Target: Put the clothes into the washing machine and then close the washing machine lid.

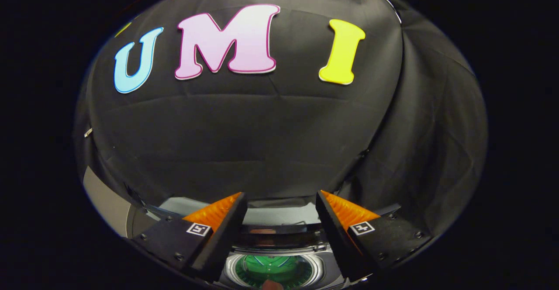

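**Tongs open and empty above the open washing machine**

Tongs (281,202): seen at the bottom centre of the frame, the two fingers stand well apart with a wide gap between their tips. Nothing is gripped; neither finger touches any object.

Washing machine (273,269): its top opening lies at the bottom centre of the frame, seen in the gap between the two fingers and below their tips. A pale rounded rim surrounds a drum (270,267) whose inside looks green; what lies inside the drum cannot be made out clearly. A small reddish shape (274,284) sits at the very bottom edge, just below the drum; too little of it shows to say what it is.

Lid (279,215): a pale, glossy panel stands just beyond the opening, between the fingertips and stretching to lower left behind the left finger. It appears raised, leaving the opening uncovered, though its exact angle cannot be told.

Booth wall (262,141): black cloth covers the middle and upper frame beyond the fingers, with a fold running down at right of centre.

A light grey surface (105,202) shows at the lower left, beside the machine.
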`<state>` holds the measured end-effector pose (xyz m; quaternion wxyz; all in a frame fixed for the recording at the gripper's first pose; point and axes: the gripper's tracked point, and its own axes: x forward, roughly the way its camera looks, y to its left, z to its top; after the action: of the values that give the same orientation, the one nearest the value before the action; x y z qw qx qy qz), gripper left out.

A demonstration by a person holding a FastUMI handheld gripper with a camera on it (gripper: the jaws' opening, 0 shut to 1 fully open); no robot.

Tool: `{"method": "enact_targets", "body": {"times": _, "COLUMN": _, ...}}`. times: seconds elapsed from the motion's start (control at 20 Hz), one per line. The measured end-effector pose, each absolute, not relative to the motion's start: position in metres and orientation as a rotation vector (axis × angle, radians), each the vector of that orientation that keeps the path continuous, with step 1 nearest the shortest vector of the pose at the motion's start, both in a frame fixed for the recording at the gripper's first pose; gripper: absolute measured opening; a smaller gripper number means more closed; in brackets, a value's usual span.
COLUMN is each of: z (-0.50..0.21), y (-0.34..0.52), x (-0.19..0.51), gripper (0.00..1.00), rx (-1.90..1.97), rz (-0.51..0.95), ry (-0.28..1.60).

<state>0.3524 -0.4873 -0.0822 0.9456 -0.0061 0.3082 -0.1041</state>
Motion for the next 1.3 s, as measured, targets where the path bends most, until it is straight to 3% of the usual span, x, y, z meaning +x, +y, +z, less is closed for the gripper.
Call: {"method": "enact_targets", "body": {"times": 1.3, "z": -0.081, "y": -0.478, "x": 0.273, "gripper": 1.0, "rx": 0.022, "rz": -0.216, "ry": 0.547}}
